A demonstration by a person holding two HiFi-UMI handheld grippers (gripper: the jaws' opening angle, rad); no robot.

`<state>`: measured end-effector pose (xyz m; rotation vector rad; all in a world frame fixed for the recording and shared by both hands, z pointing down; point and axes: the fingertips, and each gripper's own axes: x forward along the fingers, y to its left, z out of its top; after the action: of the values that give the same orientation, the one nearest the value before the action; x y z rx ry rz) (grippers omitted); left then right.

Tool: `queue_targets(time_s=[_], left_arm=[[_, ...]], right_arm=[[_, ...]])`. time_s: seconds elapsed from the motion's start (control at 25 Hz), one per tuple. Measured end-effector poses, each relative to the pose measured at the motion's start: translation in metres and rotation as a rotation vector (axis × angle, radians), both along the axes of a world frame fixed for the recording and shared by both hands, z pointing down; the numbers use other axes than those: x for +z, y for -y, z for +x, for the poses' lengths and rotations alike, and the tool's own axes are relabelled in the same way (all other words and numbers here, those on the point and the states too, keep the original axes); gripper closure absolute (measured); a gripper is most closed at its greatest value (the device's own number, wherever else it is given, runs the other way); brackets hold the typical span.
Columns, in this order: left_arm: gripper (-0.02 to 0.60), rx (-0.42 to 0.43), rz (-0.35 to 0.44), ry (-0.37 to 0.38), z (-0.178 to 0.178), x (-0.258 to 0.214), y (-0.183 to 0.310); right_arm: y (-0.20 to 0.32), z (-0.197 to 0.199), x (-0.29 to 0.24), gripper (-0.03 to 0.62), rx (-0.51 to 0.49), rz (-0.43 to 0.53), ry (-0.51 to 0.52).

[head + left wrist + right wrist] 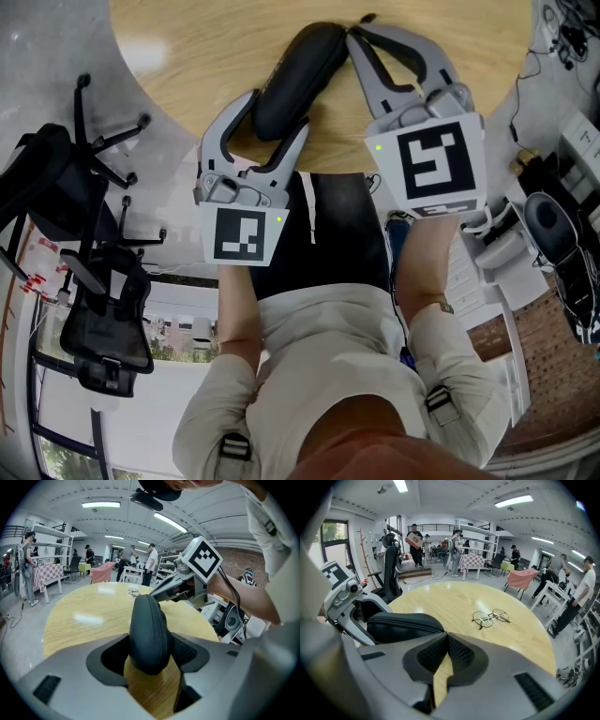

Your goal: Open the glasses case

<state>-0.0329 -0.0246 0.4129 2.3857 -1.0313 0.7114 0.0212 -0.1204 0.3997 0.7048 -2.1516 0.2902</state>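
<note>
Black glasses case lies on the surface, long axis running diagonally from the left hand-held gripper clamping its near end toward the right hand-held gripper, whose tips are pressed together.

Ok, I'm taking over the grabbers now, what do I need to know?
Left gripper: fingers clamped on the near end of the glasses case, holding it on the table.
Right gripper: fingers shut, tips at the case's far end; whether they pinch a zip tab is unclear.
Glasses lie loose on the table, beyond the case.
Done: case steadied. Left: it is closed, so open it.
</note>
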Motion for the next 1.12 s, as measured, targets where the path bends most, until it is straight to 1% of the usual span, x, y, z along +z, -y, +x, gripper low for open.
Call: queue_targets(time_s=[0.28,0.36,0.48,0.6,0.68,0.84,1.0,1.12], left_arm=[[0.287,-0.004,-0.003,-0.005,0.000,0.000,-0.001],[0.285,-0.006,-0.005,-0.009,0.000,-0.001,-0.001],[0.282,-0.008,-0.008,-0.004,0.000,0.000,-0.001],[0.271,-0.018,-0.004,0.006,0.000,0.001,-0.001],[0.268,-0.021,0.002,0.010,-0.001,0.001,-0.001],[0.267,-0.027,0.008,-0.003,0.001,-0.001,0.000],[0.244,-0.025,0.002,-0.042,0.004,-0.004,-0.001],[0.228,-0.004,0.004,-0.035,0.001,-0.010,-0.003]], right_arm=[[0.001,0.001,0.003,0.572,0.020,-0.018,0.034],[0.003,0.000,0.002,0.570,0.017,0.011,0.017],[0.003,0.000,-0.001,0.559,0.006,0.084,-0.031],[0.002,-0.003,-0.010,0.550,0.026,0.109,0.019],[-0.001,-0.005,-0.018,0.539,0.021,0.112,0.042],[-0.013,-0.013,-0.031,0.524,-0.023,0.100,0.057],[-0.020,-0.023,-0.035,0.521,-0.030,0.092,0.069],[-0.019,-0.028,-0.034,0.527,-0.036,0.102,0.074]])
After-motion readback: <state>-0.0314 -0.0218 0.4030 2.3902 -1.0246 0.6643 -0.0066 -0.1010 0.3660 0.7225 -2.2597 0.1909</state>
